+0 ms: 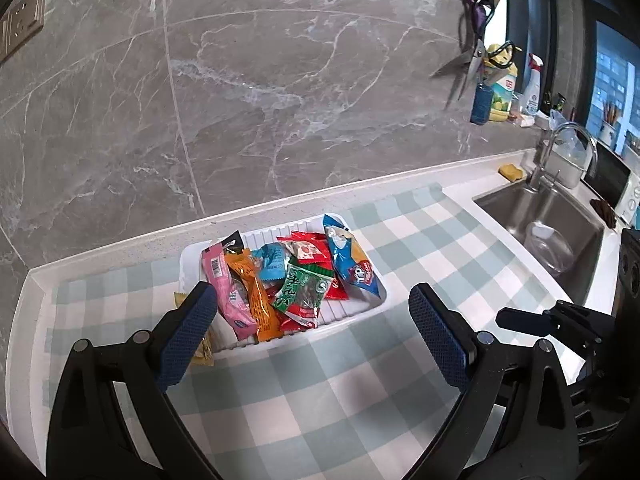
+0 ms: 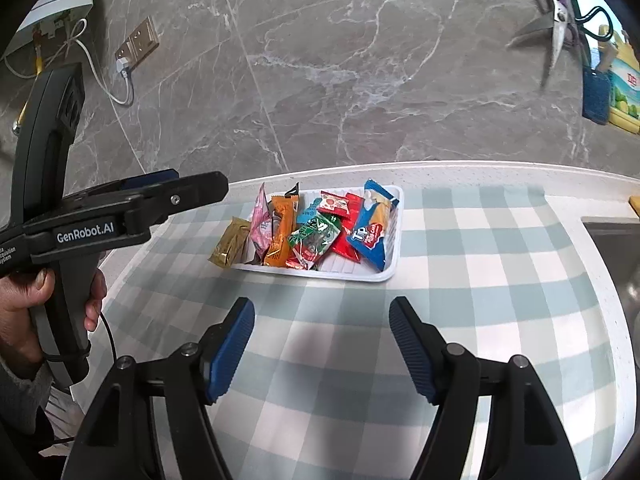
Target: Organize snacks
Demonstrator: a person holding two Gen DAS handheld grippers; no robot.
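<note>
Both claws hung above the desk (image 2: 500, 240), angled down toward a white tray (image 2: 394, 236) of snack packets, and neither touched anything. The left claw (image 1: 312, 328) stood spread very wide, its blue pads (image 1: 438, 340) framing the near edge of the tray with only checked cloth (image 1: 320, 380) and packets visible through the gap. In the right wrist view the left claw (image 2: 192, 190) appeared from the side, level with the far left of the tray, with a hand (image 2: 24, 292) wrapped around its black handle and a fingertip curled at the trigger. The right claw (image 2: 322, 340) was held further back from the tray, its jaws moderately apart and empty over the cloth. The tray sat near the back wall on the cloth, piled with a pink packet (image 1: 230, 292), an orange packet (image 1: 256, 296), a green packet (image 1: 304, 288), red packets (image 1: 310, 250) and a blue packet (image 1: 352, 258) leaning on the tray's right side. A gold packet (image 2: 231, 242) lay just outside the tray's left end, touching it. A sink (image 1: 560, 216) with a faucet (image 1: 560, 152) lay to the right, well apart from the tray.
</note>
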